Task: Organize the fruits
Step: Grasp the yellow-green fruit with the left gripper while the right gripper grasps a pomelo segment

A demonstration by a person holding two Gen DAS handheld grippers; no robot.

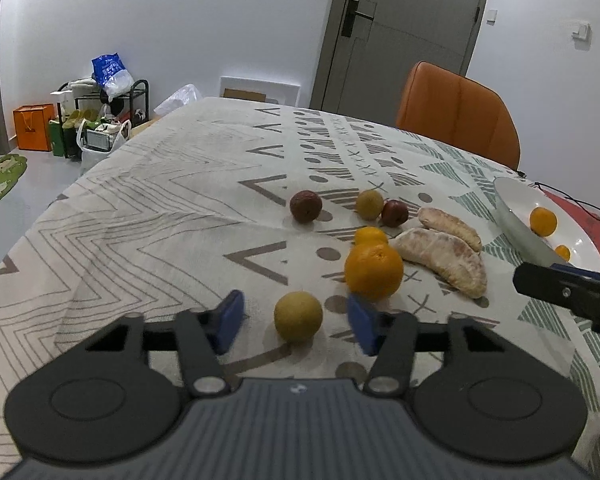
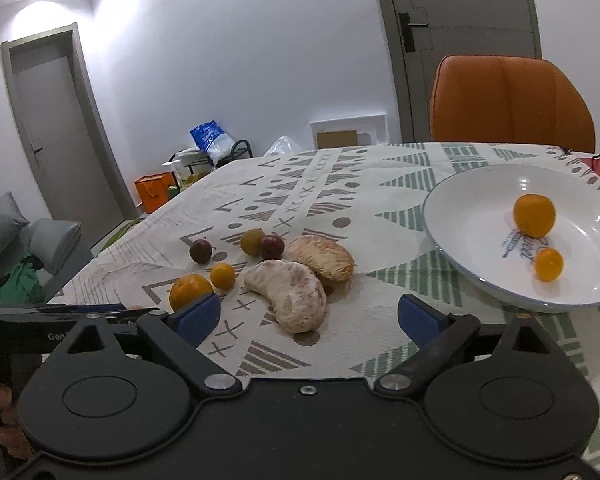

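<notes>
Left tongs point(image 1: 296, 322) are held apart, with a yellow-green fruit point(image 1: 298, 317) seated between the two blue pads point(image 1: 229, 320) on the patterned tablecloth point(image 1: 148, 216); contact between pads and fruit cannot be confirmed. Just beyond the right pad a large orange point(image 1: 374, 271) is seen, and a small orange point(image 1: 371, 237) is placed directly behind it. Further ahead of the tongs a dark red fruit point(image 1: 306, 206), a second yellow-green fruit point(image 1: 369, 204) and a small red fruit point(image 1: 395, 213) are lined up. To the right of the oranges two peeled pomelo segments point(image 1: 444, 262) are laid side by side. At far right a white plate point(image 1: 516, 200) is noted, with two oranges in it.

Right tongs point(image 2: 306, 320) are also held apart, nothing gripped. The nearer pomelo segment point(image 2: 290, 294) is positioned just ahead, between the lines of the two pads, untouched. The large orange point(image 2: 190, 290) is partly hidden behind the left pad point(image 2: 198, 316). Ahead and to the right, the plate point(image 2: 460, 216) is recorded holding a bigger orange point(image 2: 534, 214) and a smaller one point(image 2: 549, 264), apart from each other. An orange chair point(image 2: 508, 104) is visible beyond the table edge
</notes>
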